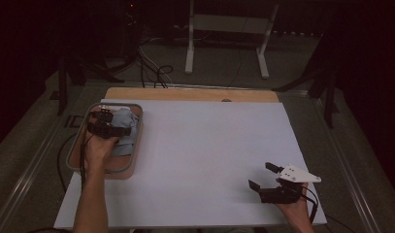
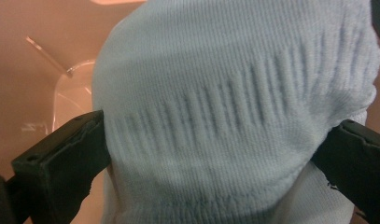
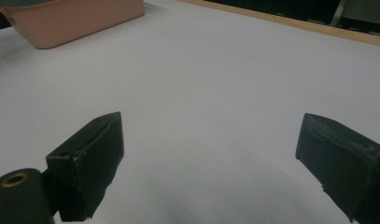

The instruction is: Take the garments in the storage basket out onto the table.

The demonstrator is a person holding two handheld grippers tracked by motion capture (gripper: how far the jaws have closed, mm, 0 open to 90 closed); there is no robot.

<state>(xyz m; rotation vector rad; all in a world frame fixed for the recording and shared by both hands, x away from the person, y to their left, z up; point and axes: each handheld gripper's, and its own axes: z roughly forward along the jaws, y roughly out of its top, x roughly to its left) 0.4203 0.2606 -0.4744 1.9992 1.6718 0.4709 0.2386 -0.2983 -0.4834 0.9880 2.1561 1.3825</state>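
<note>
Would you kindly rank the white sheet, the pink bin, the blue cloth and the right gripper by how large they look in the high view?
1. White sheet, by far the largest.
2. Pink bin.
3. Blue cloth and right gripper: they look alike in size, and the left gripper hides part of the cloth, so I would not rank them.

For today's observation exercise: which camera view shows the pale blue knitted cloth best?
The left gripper view: the cloth sits close up between the jaws, its ribbed knit plain. The high view shows it small, as a pale bundle in the bin. The right gripper view catches just the bin's corner.
</note>
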